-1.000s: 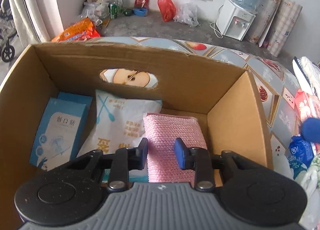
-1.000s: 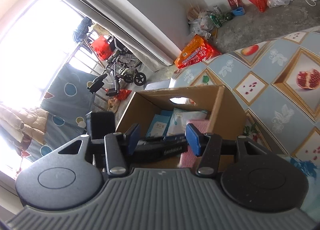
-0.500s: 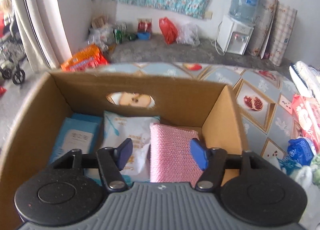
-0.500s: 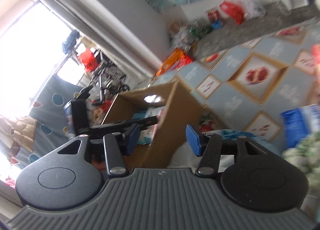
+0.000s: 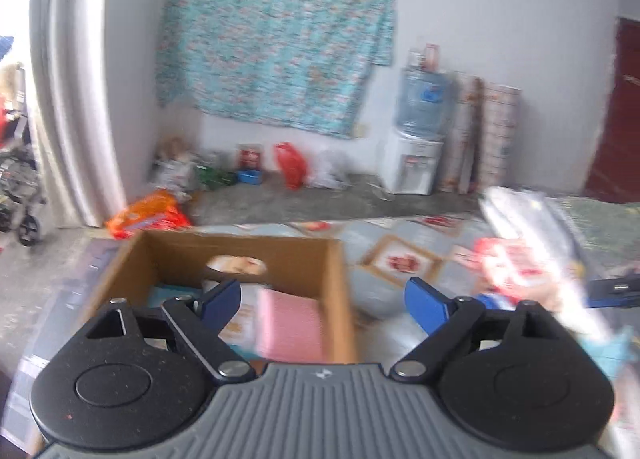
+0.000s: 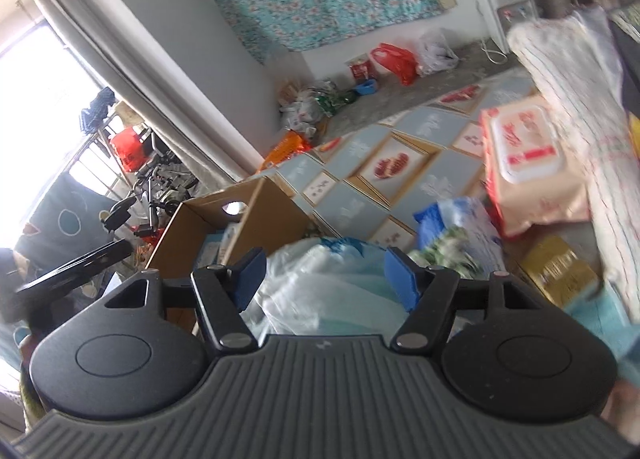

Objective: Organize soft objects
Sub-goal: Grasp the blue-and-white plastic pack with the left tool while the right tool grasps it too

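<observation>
Behind my spread, empty left gripper (image 5: 322,301) stands the cardboard box (image 5: 336,299); inside, the pink cloth (image 5: 290,329), blurred, seems to lie lengthwise away from me. My right gripper (image 6: 324,273) is also parted, above a white plastic bag (image 6: 320,291).

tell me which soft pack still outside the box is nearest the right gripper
The white and blue plastic pack, lying right between the open right gripper fingers. The pink wipes pack and the blue and green pack lie farther off.
</observation>
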A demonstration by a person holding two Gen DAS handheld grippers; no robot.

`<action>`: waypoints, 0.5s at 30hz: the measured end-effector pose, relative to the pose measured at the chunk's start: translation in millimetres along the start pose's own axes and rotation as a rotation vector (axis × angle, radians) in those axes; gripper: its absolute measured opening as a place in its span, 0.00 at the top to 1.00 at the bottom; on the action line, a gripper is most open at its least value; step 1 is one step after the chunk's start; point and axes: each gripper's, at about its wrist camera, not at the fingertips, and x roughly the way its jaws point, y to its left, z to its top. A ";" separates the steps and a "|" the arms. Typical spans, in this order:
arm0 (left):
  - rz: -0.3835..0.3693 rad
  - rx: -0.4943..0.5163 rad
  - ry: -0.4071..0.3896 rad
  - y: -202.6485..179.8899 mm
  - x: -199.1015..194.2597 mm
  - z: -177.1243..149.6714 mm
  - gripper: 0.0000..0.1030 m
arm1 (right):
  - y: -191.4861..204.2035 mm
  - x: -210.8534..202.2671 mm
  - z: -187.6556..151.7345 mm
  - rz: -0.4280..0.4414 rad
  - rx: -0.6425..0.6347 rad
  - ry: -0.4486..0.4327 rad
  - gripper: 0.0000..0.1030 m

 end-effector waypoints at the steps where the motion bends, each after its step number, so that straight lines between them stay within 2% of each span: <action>1: -0.033 0.004 0.011 -8.0 -1.9 -0.7 0.12 | -4.8 -1.3 -3.2 -0.003 0.006 0.002 0.36; 4: -0.106 0.029 0.035 -34.2 -2.8 -5.8 0.12 | -13.2 -0.5 -13.8 -0.013 0.019 0.009 0.36; 8: -0.162 0.098 0.053 -72.8 5.7 -18.1 0.12 | -19.3 6.9 -22.7 -0.023 0.043 0.022 0.36; 15: -0.188 0.161 0.104 -127.7 34.1 -29.5 0.13 | -41.2 4.2 -28.2 -0.012 0.056 0.016 0.41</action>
